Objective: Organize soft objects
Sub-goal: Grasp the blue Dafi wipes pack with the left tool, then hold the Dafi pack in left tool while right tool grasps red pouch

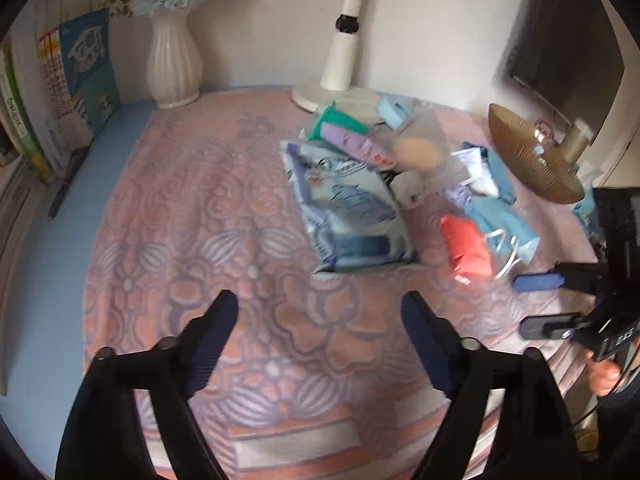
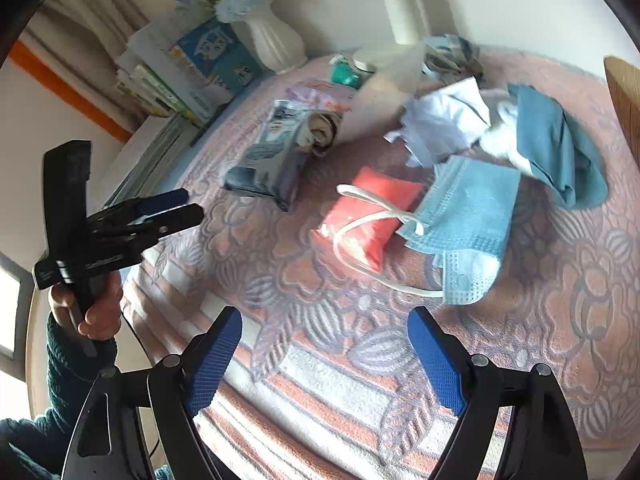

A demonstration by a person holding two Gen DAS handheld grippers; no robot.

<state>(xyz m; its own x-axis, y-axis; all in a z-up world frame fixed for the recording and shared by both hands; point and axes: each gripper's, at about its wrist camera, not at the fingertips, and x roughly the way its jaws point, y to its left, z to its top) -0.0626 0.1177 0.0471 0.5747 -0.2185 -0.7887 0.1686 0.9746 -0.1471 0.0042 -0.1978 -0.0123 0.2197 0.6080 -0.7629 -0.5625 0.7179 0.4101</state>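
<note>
Your left gripper (image 1: 320,332) is spread wide, holding nothing, over bare patterned towel (image 1: 192,240). The left view is blurred, so the pile ahead-right is hard to read: wet-wipes pack (image 1: 348,212), red packet (image 1: 466,246), purple packet (image 1: 352,142). Your right gripper (image 2: 326,352) is also wide and empty; the blue face mask (image 2: 464,216) lies just ahead, overlapping the red packet, teal cloth (image 2: 556,152) beyond. The gold dish (image 1: 532,160) is cut off at right.

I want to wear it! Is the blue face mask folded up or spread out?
Spread out: the blue face mask lies flat on the towel, one corner flipped, its white loop across the red packet.
</note>
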